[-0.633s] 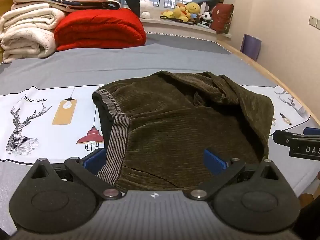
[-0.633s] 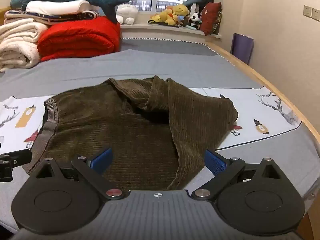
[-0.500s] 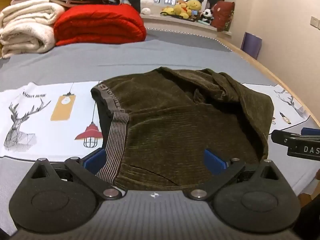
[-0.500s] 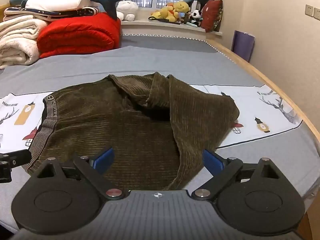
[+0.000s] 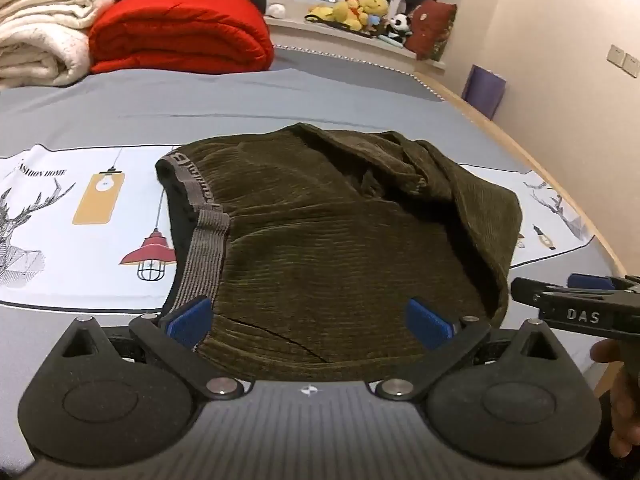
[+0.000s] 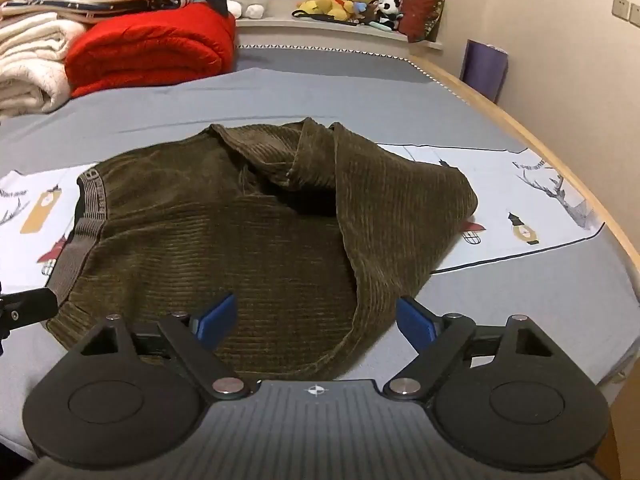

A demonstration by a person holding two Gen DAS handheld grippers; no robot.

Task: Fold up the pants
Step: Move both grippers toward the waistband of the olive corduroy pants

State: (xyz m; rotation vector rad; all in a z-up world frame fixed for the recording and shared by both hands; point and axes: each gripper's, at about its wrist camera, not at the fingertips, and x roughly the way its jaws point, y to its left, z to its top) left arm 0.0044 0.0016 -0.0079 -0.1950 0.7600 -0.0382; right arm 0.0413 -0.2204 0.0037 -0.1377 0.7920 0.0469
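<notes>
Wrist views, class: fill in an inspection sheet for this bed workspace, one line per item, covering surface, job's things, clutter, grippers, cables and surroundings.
Surface: grey bed sheet with a white printed panel of deer and lamps.
Job's things: olive corduroy pants, partly folded, grey waistband on the left, right side bunched.
Clutter: red quilt and cream blankets stacked at the far end.
Grippers: left gripper and right gripper both open, over the pants' near edge, nothing between the fingers.
Cables: nothing seen.
Surroundings: plush toys on the windowsill, purple board against the wall.
</notes>
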